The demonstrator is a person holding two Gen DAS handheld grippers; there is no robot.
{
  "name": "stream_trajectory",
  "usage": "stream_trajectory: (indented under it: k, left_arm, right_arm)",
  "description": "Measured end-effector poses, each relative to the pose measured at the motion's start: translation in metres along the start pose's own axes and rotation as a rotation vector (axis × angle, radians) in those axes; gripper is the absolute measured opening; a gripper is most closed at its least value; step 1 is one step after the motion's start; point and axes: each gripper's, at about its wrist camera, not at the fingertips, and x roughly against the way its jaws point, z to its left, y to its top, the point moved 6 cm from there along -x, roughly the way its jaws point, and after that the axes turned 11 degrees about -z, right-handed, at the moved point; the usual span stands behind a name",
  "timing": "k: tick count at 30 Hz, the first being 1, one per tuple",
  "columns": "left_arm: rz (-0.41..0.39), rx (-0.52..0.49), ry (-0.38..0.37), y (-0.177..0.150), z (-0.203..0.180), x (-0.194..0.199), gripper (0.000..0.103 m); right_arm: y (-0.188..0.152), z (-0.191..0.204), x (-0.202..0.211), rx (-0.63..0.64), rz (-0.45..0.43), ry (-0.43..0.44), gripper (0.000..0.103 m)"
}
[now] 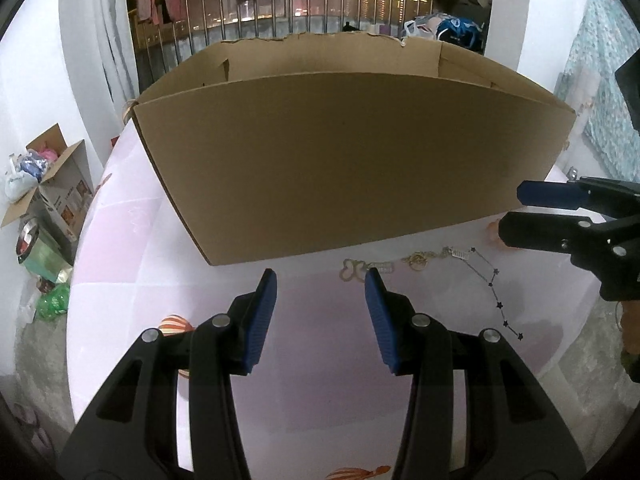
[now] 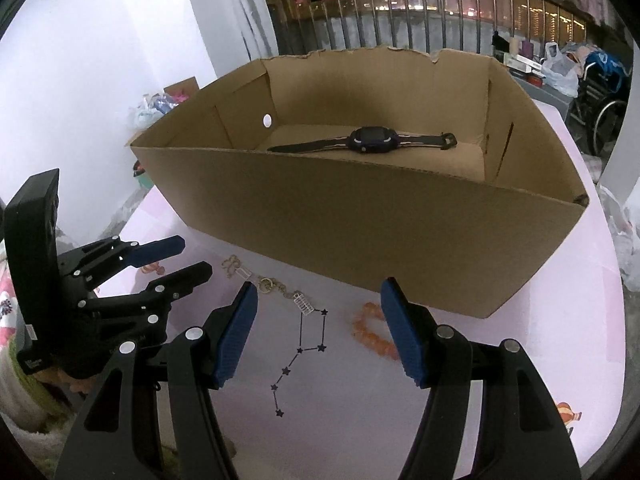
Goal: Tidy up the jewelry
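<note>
**Me:** Looking along my left gripper (image 1: 321, 280), I see its jaws partly apart with nothing between them, only bare pink table (image 1: 160, 280). The cardboard box (image 1: 340, 152) stands just beyond my fingertips, its near wall blocking any look inside. At the foot of that wall, to the right of my tips, lie a gold chain (image 1: 416, 260) and a butterfly charm (image 1: 352, 270). Further right runs a thin star necklace (image 1: 496, 292).

**Helper:** And your other hand?

**Me:** My right gripper (image 1: 508, 214) comes in from the right edge near the box's corner, over an orange bracelet (image 1: 494, 228).

**Helper:** Now the right view?

**Me:** Along the right gripper (image 2: 319, 284), the jaws stand wide and hold nothing. From here I can see into the box (image 2: 360, 232): a watch (image 2: 368, 142) lies flat on its floor toward the far wall. In front of the box, the orange bracelet (image 2: 370, 332) lies just by my right fingertip, the star necklace (image 2: 304, 352) trails between my fingers, and the gold chain (image 2: 276, 288) runs along the box's near wall. My left gripper (image 2: 196, 256) points at the chain's end.

**Helper:** So which step is this?

**Me:** I judge one piece is stowed and I'm lining up the next pick. The bracelet needs my right jaws around it, low on the table, before lifting over the box wall. The chain is thin, so pinching it demands care.
</note>
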Motion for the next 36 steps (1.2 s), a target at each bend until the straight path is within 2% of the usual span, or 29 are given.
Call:
stream_trajectory:
  k: [20,31,36]
  left_arm:
    - [-0.04,0.035,0.0,0.001,0.005,0.007,0.044]
    - [-0.058,0.039,0.006,0.001,0.009,0.008,0.044]
    - [-0.06,0.04,0.015,0.001,0.012,0.008,0.044]
  right_arm:
    - [0.008,0.013,-0.015,-0.137,0.044,0.068,0.063]
    - [0.016,0.019,-0.016,-0.196,0.016,0.092,0.063]
    - [0.019,0.02,-0.013,-0.197,-0.004,0.092,0.06]
